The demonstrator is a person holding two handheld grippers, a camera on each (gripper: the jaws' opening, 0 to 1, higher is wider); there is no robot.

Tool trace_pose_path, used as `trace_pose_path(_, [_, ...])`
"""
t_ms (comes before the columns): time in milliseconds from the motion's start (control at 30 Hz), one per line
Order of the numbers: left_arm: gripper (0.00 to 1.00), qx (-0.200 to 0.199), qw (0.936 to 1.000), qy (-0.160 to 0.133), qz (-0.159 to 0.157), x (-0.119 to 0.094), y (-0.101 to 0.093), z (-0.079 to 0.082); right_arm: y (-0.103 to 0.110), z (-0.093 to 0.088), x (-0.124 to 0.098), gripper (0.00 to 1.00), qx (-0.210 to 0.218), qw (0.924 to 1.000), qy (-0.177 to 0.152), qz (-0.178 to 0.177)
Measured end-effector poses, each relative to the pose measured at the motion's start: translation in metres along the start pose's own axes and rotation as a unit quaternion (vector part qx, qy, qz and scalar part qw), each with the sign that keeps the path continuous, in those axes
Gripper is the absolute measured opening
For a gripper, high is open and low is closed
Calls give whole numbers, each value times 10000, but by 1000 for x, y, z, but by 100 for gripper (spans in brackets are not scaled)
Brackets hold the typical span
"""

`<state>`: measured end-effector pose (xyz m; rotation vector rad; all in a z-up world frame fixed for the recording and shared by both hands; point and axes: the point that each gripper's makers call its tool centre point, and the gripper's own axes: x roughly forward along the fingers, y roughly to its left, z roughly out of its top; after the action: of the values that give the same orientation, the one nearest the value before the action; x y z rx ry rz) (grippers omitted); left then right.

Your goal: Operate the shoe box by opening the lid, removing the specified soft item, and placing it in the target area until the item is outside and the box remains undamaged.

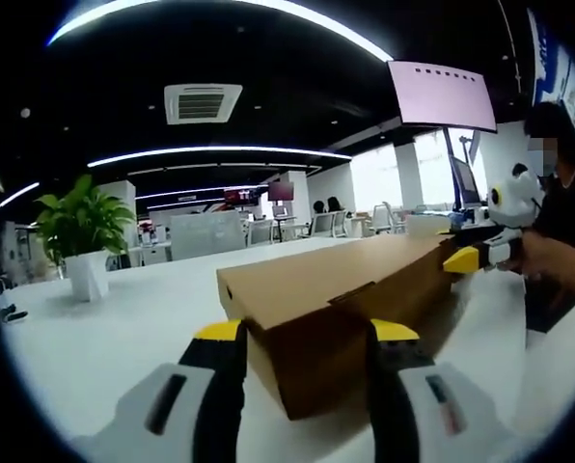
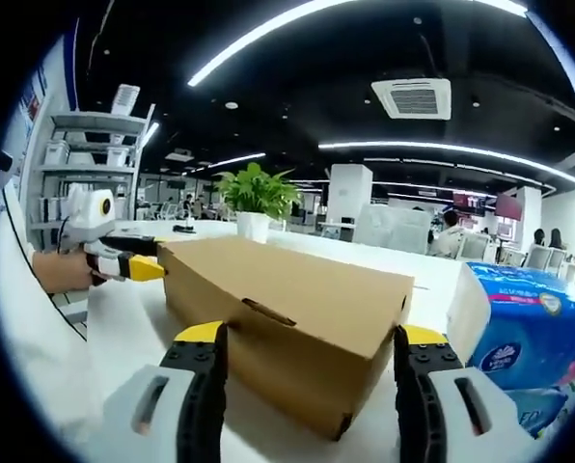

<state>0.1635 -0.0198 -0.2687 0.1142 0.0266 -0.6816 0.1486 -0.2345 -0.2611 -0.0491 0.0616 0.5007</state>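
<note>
A brown cardboard shoe box (image 1: 341,309) is lying on a white table (image 1: 123,318) with its lid closed. In the left gripper view, the left gripper (image 1: 307,338) is standing with its jaws apart at one end of the box, one yellow-tipped jaw on each side of the corner. The right gripper (image 1: 466,258) is showing at the far end of the box, and I cannot tell if it is touching it. In the right gripper view, the right gripper (image 2: 312,342) is also standing with jaws apart around its end of the box (image 2: 287,318). A blue pack of tissues (image 2: 529,328) is lying just beside the box. A potted plant (image 2: 256,201) is standing further back on the table.
</note>
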Motion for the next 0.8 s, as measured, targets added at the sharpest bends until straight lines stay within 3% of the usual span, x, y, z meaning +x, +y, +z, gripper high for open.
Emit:
trace_pose_path(100, [50, -20, 9999, -101, 43, -1, -3, 0, -8, 5, -5, 71, 495, 9986, -196, -20])
trace_pose_path(233, [50, 41, 9999, -145, 40, -1, -6, 1, -11, 3, -5, 69, 433, 9989, -139, -59])
trace_pose_path(333, [50, -257, 9995, -185, 51, -2, -5, 3, -11, 1, -5, 69, 245, 9997, -76, -51])
trace_pose_path(800, [47, -172, 9997, -167, 1, -4, -7, 2, -12, -1, -8, 67, 167, 9996, 203, -140])
